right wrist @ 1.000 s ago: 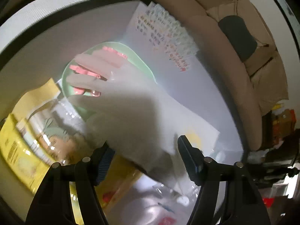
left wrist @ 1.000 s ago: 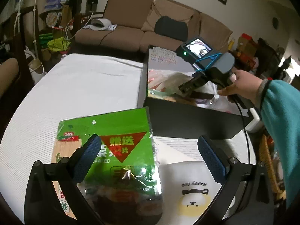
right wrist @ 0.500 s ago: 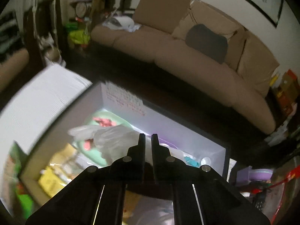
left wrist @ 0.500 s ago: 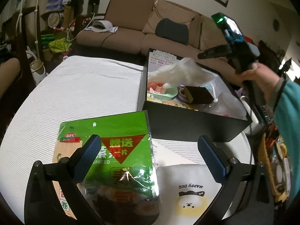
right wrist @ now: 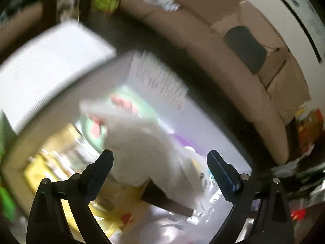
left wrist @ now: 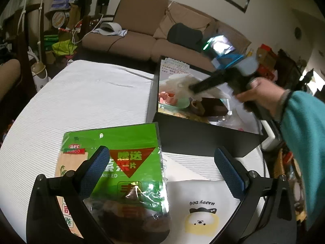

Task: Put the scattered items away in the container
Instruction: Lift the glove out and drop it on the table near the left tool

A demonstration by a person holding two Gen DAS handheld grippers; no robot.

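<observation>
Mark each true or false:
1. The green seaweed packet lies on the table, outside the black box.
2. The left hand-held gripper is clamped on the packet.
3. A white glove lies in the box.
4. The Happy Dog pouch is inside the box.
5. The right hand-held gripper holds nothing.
1. True: the green seaweed packet lies on the table, outside the black box.
2. False: the left hand-held gripper is open above it.
3. True: the white glove lies there.
4. False: the Happy Dog pouch lies on the table.
5. True: the right hand-held gripper is opening, pads touching nothing.
</observation>
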